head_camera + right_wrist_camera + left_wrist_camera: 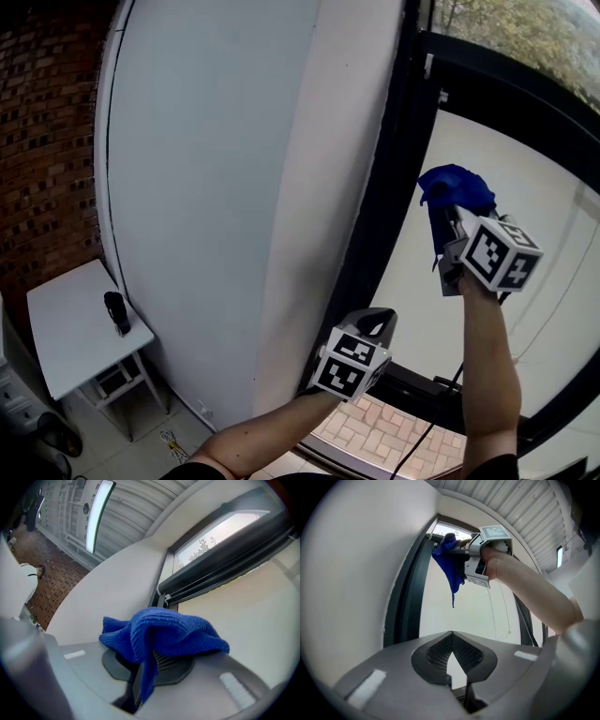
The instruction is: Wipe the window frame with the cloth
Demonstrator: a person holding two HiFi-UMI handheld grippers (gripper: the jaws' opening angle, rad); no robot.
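A white wall (216,187) fills the left of the head view, with a brick wall (42,141) beyond it and a small white table (66,337) below that carries one dark object (116,312). The dark window frame (380,216) runs up between the wall and a pale pane (525,187). Trees (525,28) show above the pane. A black cable (422,441) hangs by the right forearm. Nothing stands between the grippers and the frame. The left gripper (375,323) is low, close to the frame's foot, its jaws closed tip to tip on nothing. The right gripper (456,225) is raised higher in front of the pane, its jaws clamped on the cloth (457,192). The cloth is deep blue with a knitted weave. It is bunched in loose folds over the jaw tips, and one corner hangs down. It sits just beside the frame's upright, and no view shows whether it touches.
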